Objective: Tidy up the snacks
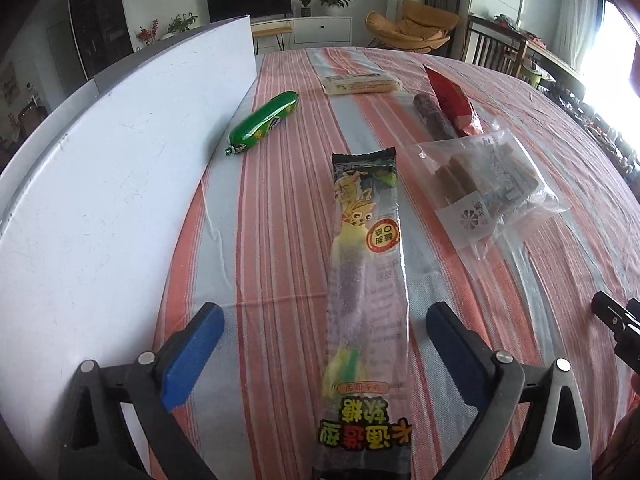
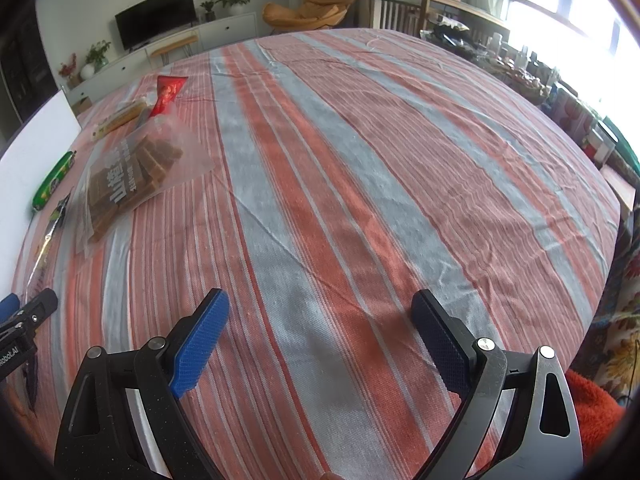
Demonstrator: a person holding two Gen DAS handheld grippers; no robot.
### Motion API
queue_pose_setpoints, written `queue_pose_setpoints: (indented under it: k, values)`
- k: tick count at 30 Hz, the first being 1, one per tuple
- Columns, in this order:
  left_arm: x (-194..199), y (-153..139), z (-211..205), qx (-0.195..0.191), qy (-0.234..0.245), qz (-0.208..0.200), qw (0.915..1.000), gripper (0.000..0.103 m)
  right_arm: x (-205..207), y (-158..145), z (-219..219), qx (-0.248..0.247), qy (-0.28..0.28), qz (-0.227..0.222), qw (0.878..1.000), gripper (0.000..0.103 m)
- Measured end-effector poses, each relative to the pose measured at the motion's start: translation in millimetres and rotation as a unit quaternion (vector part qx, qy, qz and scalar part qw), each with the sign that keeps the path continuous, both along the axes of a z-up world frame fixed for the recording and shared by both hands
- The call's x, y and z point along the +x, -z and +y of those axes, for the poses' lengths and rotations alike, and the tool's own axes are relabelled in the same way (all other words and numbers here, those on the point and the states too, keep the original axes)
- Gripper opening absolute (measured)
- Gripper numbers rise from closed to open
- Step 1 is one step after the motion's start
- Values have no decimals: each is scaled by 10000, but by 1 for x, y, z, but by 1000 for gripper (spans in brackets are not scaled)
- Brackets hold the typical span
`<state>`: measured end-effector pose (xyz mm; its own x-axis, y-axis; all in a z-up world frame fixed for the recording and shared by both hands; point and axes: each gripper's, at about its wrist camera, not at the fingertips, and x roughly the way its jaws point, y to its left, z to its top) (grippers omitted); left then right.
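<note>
Mostly snacks on the left half of the striped tablecloth point(image 2: 360, 184) — the right half bare under the right gripper point(image 2: 320, 320), whose blue pads stand wide apart over cloth with nothing between them.

Left gripper point(image 1: 324, 332): pads spread wide too. A long candy packet point(image 1: 366, 280) lies flat on the cloth, running lengthwise through the gap between the fingers; neither pad touches it. Its printed end sits nearest the camera, its dark crimped end points toward the far edge.

Along the left edge of the table stands a white board point(image 1: 112, 184), upright. Just beside it, toward the far left corner, a green sausage point(image 1: 264, 122) lies slanted.

Right of the candy packet and close to it — a clear bag of brown bars point(image 1: 480, 184), flat on the cloth. Beyond that bag, a red packet point(image 1: 452, 100) with a dark stick-shaped snack point(image 1: 434, 114) lying alongside, touching or nearly so. Farthest back, near the far edge, a pale wrapped bar point(image 1: 362, 84) lies crosswise.

At the lower left edge of the right wrist view, part of the left gripper shows.
</note>
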<state>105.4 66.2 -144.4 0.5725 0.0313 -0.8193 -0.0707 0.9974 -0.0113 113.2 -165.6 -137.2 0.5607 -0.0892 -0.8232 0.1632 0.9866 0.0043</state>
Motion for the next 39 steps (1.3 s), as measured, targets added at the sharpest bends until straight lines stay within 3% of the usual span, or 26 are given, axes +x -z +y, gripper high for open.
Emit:
queue_pose_setpoints:
  k: [34, 37, 39]
  values:
    - [-1, 1, -2, 13, 21, -83, 10000, 103, 0, 0, -1, 10, -2, -1, 10000, 96]
    - [-1, 1, -2, 12, 21, -84, 10000, 103, 0, -1, -4, 154, 27, -37, 9999, 96]
    - [-1, 1, -2, 9, 21, -85, 10000, 103, -2, -5, -15, 597, 134, -142, 9980, 95]
